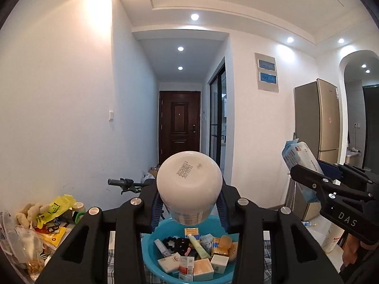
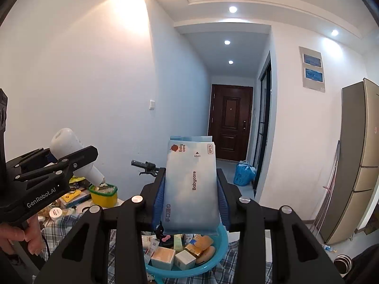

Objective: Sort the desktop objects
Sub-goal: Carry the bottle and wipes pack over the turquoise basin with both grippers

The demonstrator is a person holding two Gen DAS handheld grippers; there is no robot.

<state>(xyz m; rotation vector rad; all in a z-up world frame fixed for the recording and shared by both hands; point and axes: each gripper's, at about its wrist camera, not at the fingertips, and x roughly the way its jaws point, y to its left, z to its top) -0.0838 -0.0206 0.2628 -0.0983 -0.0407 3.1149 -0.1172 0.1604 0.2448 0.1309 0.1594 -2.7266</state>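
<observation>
Both grippers are black plastic with long straight arms and round silver screws on top. The left gripper (image 1: 189, 203) has blue pads on the inside of its fingers (image 1: 155, 210), and so does the right gripper (image 2: 191, 198). White letters run along each one's side. A bare hand (image 2: 16, 239) shows at lower left.

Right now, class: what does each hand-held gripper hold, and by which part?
Left hand-held gripper: white bottle, by its sides near the neck. Right hand-held gripper: wipes pack, by its side edges, lower half.
</observation>
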